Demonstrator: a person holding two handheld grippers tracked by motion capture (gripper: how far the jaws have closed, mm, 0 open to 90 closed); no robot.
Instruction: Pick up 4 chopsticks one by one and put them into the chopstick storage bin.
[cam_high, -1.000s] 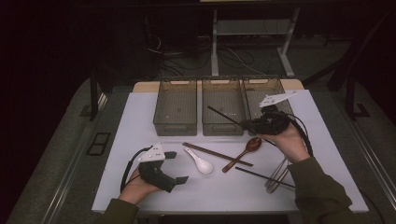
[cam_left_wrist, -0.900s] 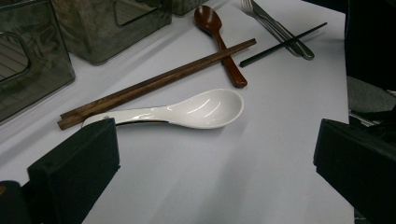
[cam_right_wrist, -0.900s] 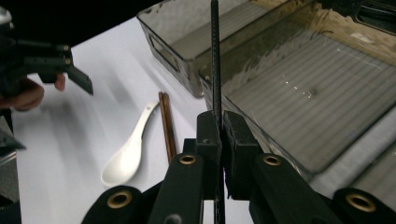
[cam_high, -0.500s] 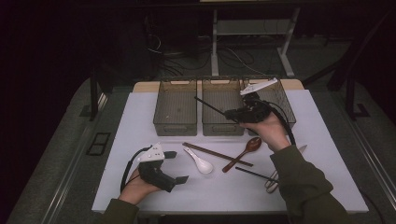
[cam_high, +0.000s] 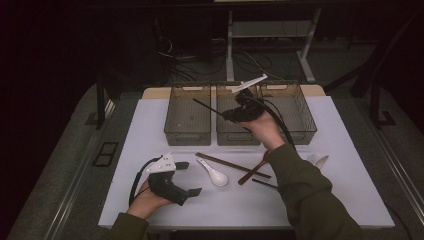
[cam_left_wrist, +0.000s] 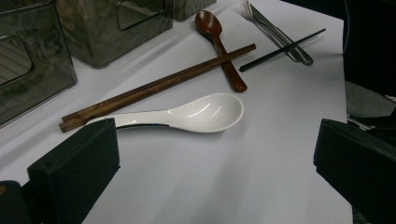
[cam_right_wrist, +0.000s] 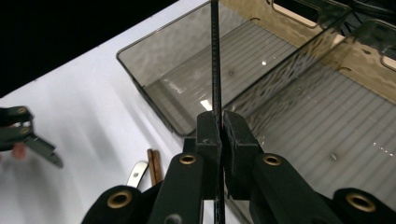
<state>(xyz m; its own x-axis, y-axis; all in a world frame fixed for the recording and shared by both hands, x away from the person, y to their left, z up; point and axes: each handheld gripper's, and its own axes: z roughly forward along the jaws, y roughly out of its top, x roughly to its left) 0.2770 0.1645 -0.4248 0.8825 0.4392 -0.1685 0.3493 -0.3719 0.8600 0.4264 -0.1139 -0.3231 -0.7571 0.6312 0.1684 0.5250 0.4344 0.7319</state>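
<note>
1. High view: the right gripper (cam_high: 225, 114), clamped on a black chopstick (cam_high: 206, 106), had shifted toward 9 o'clock, above the middle bin (cam_high: 226, 136).
2. Left gripper view: jaws stood apart, unmoved, the white spoon (cam_left_wrist: 191, 113) at 12 o'clock.
3. Right gripper view: the chopstick pointed to 12 o'clock over the left bin (cam_right_wrist: 173, 88).

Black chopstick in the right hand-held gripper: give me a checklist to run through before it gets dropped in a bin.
1. Grip: right hand-held gripper is shut on the black chopstick. Ok.
2. Position: chopstick tip lies over the left bin, the gripper over the middle bin. Which bin is meant: cannot tell.
3. Bins: floors of both look bare in the right gripper view. Ok.
4. Tilt: chopstick angled across the bin walls, not along a bin. Not ok.
5. Left hand-held gripper: open, resting on the table near the white spoon, apart from the bins. Ok.
</note>
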